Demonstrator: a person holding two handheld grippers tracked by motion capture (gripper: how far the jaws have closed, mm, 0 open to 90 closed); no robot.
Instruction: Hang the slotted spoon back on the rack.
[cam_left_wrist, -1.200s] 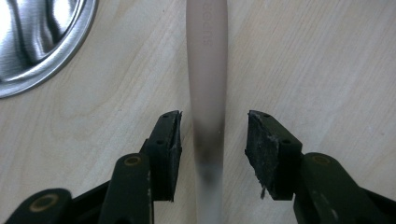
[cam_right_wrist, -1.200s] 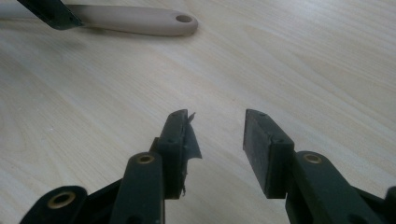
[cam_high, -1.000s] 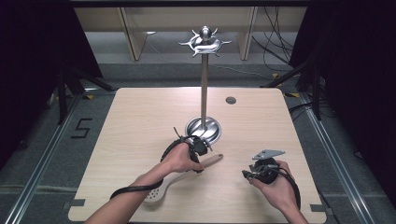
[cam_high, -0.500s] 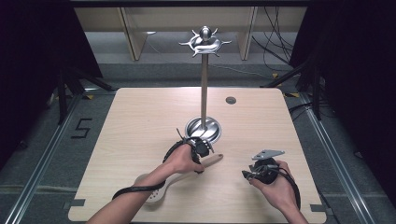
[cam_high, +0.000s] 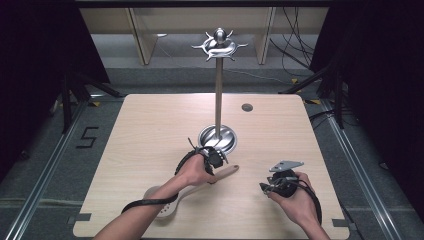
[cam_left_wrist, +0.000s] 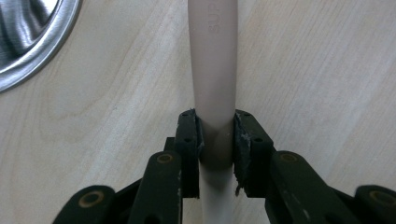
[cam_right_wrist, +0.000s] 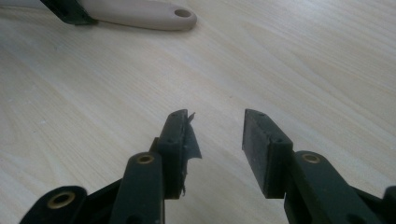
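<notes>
Our left gripper (cam_left_wrist: 216, 140) has just been closing and now clamps the spoon (cam_high: 200, 186), a smooth beige plastic piece lying flat just before the steel stand (cam_high: 218, 135), handle pointing up-right, bowl toward us. Right of the stand, our right gripper (cam_right_wrist: 217, 140) gapes over bare wood.

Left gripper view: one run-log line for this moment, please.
left gripper: just closed on beige plastic spatula handle | right gripper: open, idle | spatula: flat on wooden table

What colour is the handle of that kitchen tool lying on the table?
Pale beige, plain. The handle shows best in the left gripper view.
</notes>
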